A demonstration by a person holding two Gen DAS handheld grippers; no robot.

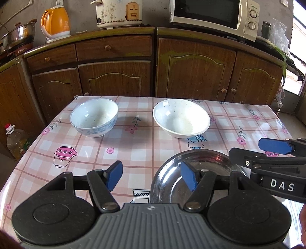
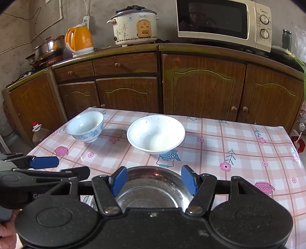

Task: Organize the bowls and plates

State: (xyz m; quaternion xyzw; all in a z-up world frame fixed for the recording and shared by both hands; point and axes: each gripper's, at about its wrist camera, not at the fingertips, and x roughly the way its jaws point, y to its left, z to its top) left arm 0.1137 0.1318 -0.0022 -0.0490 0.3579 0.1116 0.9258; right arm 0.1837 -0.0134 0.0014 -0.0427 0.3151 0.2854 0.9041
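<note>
A blue-patterned bowl (image 1: 94, 117) (image 2: 85, 126) stands at the far left of the table. A plain white bowl (image 1: 181, 118) (image 2: 155, 134) stands at the far middle. A steel plate (image 1: 172, 178) (image 2: 153, 185) lies near the front edge. My left gripper (image 1: 152, 177) is open and empty, hovering left of the plate with its right finger over the plate. My right gripper (image 2: 155, 182) is open and empty above the plate, its fingers apart over it. Each gripper shows in the other's view, the right one (image 1: 267, 153) and the left one (image 2: 57, 168).
The table has a pink checked cloth (image 1: 133, 153) (image 2: 239, 153). Brown cabinets (image 1: 191, 67) stand behind it, with a microwave (image 1: 214, 15), rice cooker (image 1: 118, 13), orange kettle (image 1: 55, 23) and pot (image 1: 17, 34) on top. An oil bottle (image 1: 16, 141) stands on the floor left.
</note>
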